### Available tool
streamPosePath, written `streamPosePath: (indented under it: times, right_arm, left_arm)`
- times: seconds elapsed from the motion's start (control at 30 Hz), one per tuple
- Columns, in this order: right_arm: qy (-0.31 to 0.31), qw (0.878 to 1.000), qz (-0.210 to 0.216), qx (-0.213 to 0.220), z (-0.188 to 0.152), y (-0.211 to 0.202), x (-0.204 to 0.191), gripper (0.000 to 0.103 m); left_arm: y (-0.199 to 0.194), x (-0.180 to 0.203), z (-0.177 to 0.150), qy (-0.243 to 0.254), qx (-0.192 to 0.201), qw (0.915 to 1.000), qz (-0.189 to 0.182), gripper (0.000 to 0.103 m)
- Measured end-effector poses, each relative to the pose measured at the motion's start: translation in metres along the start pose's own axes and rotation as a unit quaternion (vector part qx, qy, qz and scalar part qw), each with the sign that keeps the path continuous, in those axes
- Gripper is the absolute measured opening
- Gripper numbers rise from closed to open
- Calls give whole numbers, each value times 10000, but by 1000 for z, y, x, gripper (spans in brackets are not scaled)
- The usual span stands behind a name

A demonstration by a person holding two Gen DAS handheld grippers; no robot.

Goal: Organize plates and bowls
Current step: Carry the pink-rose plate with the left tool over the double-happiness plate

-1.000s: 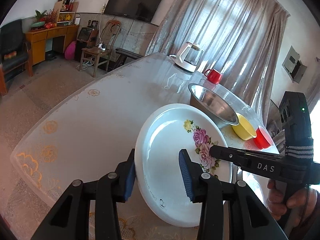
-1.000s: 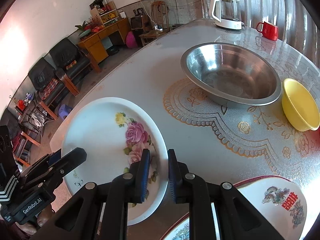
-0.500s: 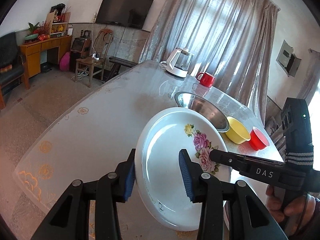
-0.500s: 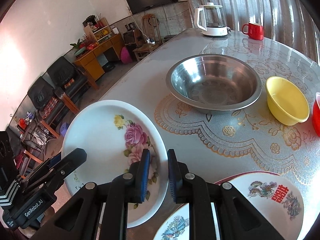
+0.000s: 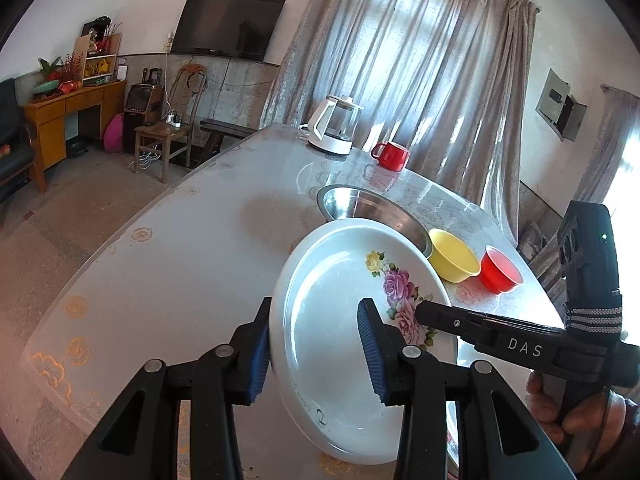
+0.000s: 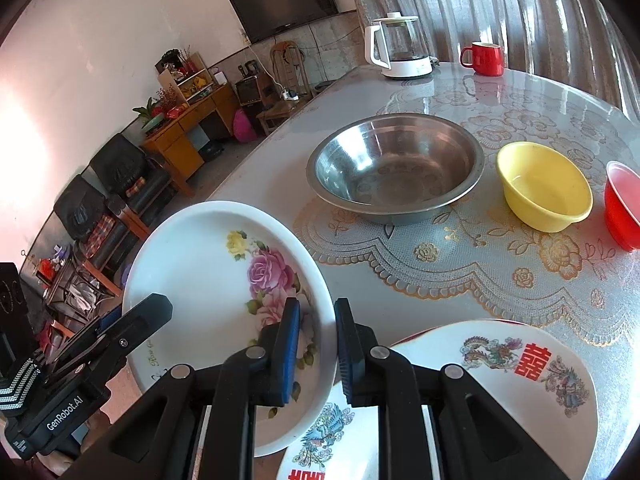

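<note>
Item: right gripper. Jaws nearly together, pinching the near rim of the rose plate between the blue pads, one pad inside the dish and one under its outer wall.

Item: left gripper. Jaws partly apart, straddling the opposite rim of the same plate; one pad lies against the outer wall and the other stands over the inner face. It appears to clamp the rim, though contact of the inner pad is not fully clear.

Item: rose plate. White, deep-rimmed, pink and yellow flowers on the half nearer the right gripper. Held off the table between both grippers, tilted, its lower edge overlapping the dragon plate.

Item: dragon plate. White with red characters and a red rim, flat on the table, directly below and just to the right of the right gripper's fingers. Judged the likely stacking target; the right hand is the nearer one, and the carried plate would have to level out and shift to the right to sit centred on it.

Item: steel basin, yellow bowl, red bowl. In a row farther out on the table, well apart from the held plate.

Item: kettle, red mug. At the far edge.
</note>
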State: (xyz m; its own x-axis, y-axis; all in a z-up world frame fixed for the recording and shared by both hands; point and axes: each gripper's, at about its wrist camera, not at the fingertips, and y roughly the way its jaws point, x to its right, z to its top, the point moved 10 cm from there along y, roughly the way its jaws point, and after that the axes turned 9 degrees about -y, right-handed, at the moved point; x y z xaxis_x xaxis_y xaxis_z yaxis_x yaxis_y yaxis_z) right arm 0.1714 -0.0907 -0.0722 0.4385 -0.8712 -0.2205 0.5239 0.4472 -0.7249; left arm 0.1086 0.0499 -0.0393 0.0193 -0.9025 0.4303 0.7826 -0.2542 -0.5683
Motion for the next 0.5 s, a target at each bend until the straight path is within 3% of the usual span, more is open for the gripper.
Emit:
streamPosePath:
  times: [0.5]
  right_arm:
    - [273, 9990, -143, 317, -11, -41, 18, 18]
  left_arm:
    - [-5, 41, -8, 303, -96, 9989, -353, 40]
